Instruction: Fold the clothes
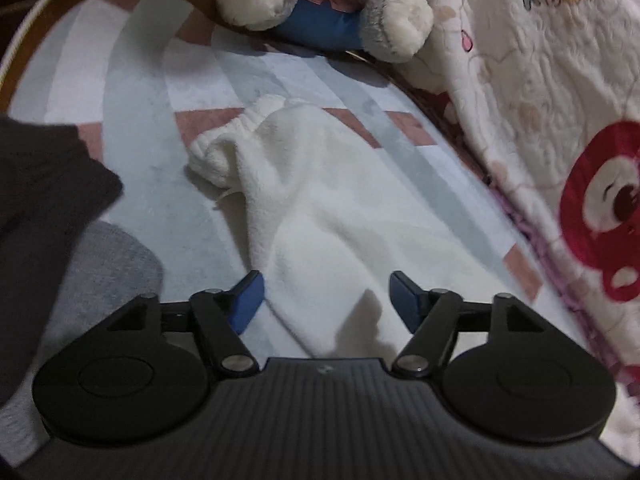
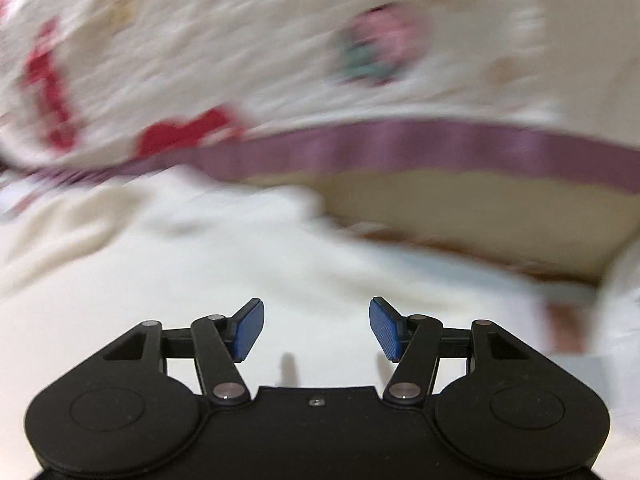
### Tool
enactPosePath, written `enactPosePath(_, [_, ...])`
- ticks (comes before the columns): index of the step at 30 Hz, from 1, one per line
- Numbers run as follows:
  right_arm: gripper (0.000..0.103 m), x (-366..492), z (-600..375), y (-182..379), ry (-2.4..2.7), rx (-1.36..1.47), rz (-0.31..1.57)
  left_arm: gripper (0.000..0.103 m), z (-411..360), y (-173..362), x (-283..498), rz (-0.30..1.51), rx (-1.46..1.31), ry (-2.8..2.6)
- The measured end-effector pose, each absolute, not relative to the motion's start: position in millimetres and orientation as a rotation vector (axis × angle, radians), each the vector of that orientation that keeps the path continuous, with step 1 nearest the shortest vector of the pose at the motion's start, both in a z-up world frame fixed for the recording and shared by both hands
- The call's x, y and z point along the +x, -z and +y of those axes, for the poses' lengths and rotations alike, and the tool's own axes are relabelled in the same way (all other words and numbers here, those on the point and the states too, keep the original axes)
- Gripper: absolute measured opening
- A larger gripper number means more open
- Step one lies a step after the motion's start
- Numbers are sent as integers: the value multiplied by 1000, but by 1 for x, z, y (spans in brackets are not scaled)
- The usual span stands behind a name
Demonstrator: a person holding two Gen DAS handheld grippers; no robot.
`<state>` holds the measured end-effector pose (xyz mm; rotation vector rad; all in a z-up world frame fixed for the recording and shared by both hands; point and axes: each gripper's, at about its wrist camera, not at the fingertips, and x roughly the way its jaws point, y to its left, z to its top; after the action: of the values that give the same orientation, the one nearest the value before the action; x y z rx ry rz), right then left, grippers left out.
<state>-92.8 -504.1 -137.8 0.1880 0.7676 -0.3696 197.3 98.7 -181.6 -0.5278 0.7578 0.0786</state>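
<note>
Fleece garment (image 1: 320, 208), white, lies crumpled on striped rug (image 1: 140, 208) in left wrist view, elastic cuff end at 11 o'clock, body running toward 5 o'clock and between the tongs. Left gripper (image 1: 327, 300) spread wide, nothing held, blue pads (image 1: 248, 300) either side of the cloth. Right gripper (image 2: 316, 328) also wide apart, empty, over same white fabric (image 2: 240, 264); view blurred. Printed quilt (image 1: 540, 100) at 2 o'clock, plush toy (image 1: 320, 0) at 12, dark cloth (image 1: 40, 200) at 9.

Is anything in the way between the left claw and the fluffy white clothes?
No, nothing visible. The left claw is open right over the white fleece garment, which lies uncovered on the striped rug. The stuffed toy and cartoon blanket sit off to the sides.
</note>
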Motion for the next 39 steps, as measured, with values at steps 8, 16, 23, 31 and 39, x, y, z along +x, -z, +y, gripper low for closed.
enactPosePath(8, [63, -57, -385, 147, -93, 401, 925, 74, 98, 188, 204, 715, -525, -13])
enactPosePath(16, [65, -61, -308, 173, -266, 494, 1043, 8, 83, 161, 248, 778, -212, 146])
enactPosePath(23, [66, -56, -267, 160, -340, 389, 1044, 10, 71, 156, 243, 784, -25, 165])
enactPosePath(31, [66, -42, -239, 139, -381, 219, 1058, 70, 59, 132, 186, 917, 243, 371])
enactPosePath(39, [66, -65, -245, 135, -343, 264, 1060, 70, 88, 50, 71, 1070, 34, 801])
